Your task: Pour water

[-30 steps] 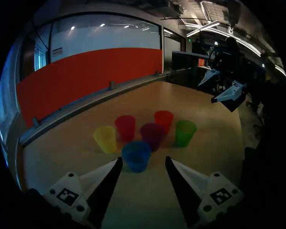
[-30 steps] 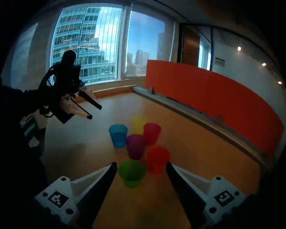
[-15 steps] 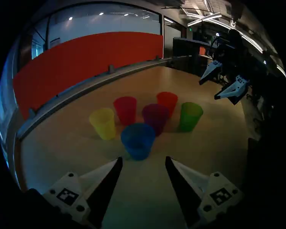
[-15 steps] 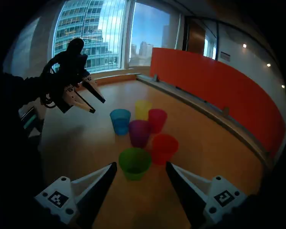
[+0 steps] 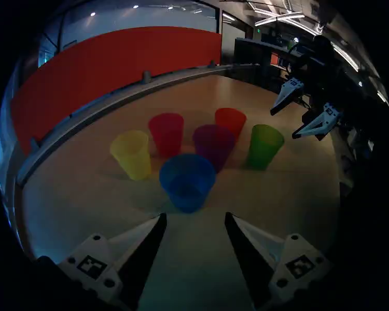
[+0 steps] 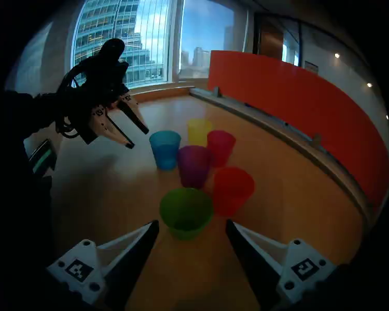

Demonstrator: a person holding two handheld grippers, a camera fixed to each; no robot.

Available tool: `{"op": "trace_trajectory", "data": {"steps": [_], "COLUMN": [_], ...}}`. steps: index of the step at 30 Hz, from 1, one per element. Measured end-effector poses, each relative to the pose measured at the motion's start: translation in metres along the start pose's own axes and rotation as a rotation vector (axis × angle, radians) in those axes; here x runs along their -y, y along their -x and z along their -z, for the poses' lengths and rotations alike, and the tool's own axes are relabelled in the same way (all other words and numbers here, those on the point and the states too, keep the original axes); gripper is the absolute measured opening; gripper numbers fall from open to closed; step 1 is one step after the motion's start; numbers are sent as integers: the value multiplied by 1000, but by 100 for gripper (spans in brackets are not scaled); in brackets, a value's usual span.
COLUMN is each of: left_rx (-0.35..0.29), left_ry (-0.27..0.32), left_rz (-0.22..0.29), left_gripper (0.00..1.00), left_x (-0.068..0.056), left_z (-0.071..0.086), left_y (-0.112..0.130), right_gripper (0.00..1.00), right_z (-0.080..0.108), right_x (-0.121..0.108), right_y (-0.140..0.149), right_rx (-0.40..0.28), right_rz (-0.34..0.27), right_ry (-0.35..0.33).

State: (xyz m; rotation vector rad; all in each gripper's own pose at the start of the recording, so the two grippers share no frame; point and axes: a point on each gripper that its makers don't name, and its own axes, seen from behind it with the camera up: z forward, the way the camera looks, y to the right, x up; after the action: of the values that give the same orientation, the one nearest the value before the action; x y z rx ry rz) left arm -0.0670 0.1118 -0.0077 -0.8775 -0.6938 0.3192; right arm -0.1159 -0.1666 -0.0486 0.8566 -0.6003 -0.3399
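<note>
**Wide open on both sides, nothing held**

Six translucent plastic cups stand close together on the light wooden desk [image 5: 80,202], well apart from its edge along the orange wall panel [image 5: 91,67]. The left gripper [image 5: 194,216] has its fingers spread wide and empty, and the blue plastic cup [image 5: 187,181] stands just in front of them. Behind it are the yellow plastic cup [image 5: 132,154], red plastic cup [image 5: 166,133], purple plastic cup [image 5: 213,145] and orange-red plastic cup [image 5: 230,122]. The right gripper [image 6: 192,223] is also spread wide and empty, with the green plastic cup [image 6: 186,211] just before its tips.
</note>
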Motion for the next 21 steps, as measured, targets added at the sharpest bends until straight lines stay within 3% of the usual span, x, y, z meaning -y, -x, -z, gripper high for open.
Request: {"op": "trace_trajectory", "data": {"steps": [21], "left_rx": [39], "left_ry": [34], "left_rz": [9], "left_gripper": [82], "left_x": [7], "left_z": [-45], "left_y": [-3], "right_gripper": [100], "right_z": [-35], "right_x": [3], "right_y": [21], "right_rx": [71], "right_rz": [-25], "right_ry": [-37]}}
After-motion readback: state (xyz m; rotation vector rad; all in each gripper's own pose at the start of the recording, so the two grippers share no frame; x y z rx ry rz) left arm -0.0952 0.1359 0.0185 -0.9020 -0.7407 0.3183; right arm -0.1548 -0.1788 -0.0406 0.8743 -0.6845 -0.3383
